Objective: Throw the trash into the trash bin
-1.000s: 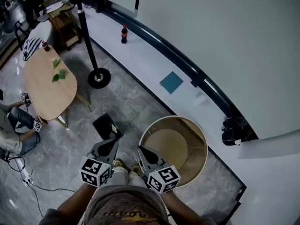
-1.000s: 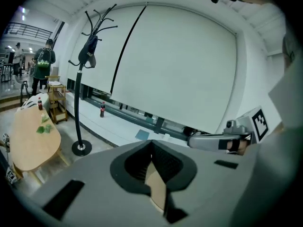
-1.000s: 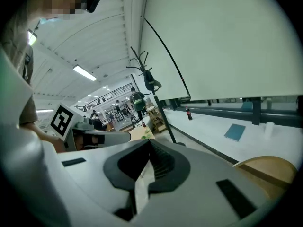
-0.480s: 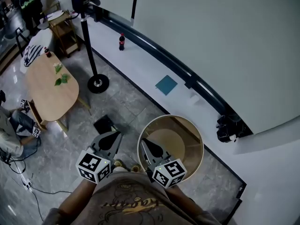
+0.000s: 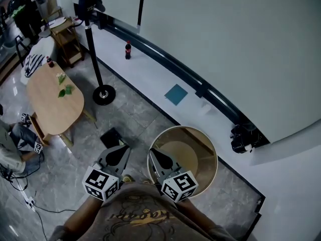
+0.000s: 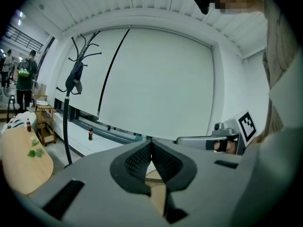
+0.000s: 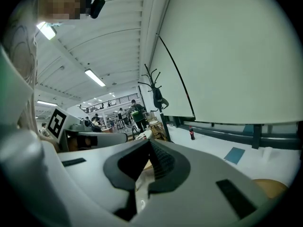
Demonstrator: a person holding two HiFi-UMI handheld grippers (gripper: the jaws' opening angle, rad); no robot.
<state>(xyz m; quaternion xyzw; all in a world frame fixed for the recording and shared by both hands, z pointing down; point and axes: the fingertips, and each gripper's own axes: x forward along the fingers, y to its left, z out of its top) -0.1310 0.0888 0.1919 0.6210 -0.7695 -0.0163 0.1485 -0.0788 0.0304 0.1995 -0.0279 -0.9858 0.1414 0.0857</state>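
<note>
Left gripper (image 5: pixel 122 152): held low in front of the person's chest, pointing forward over the grey tile floor (image 5: pixel 135 114); in its own view (image 6: pixel 151 144) the 2 ribbed pads are pressed together tip to tip with nothing between them.
Right gripper (image 5: pixel 153 153): just beside the left one and roughly parallel to it; its tips lie over the near left rim of the bin; in its own view (image 7: pixel 148 143) the pads meet at the tip, nothing pinched.
Trash bin (image 5: pixel 211 147): round, open-topped, tan inside; it stands on the floor directly ahead of the person, close against the white raised ledge (image 5: pixel 150 64); its tan bottom shows.
Ledge: 1 cola bottle (image 5: pixel 127 49) upright near the far end; 1 teal square (image 5: pixel 176 94) lying flat further along; a black lump (image 5: pixel 244 138) at the bin's right.
Floor, left of the bin: a flat black thing (image 5: pixel 111 136) just ahead of the left gripper; the round base of a coat stand (image 5: pixel 104 94) beyond it.
Far left: an oval wooden table (image 5: pixel 52 104) with green leaves (image 5: pixel 64 91) on it; a seated person (image 5: pixel 11 144) at the frame edge.
</note>
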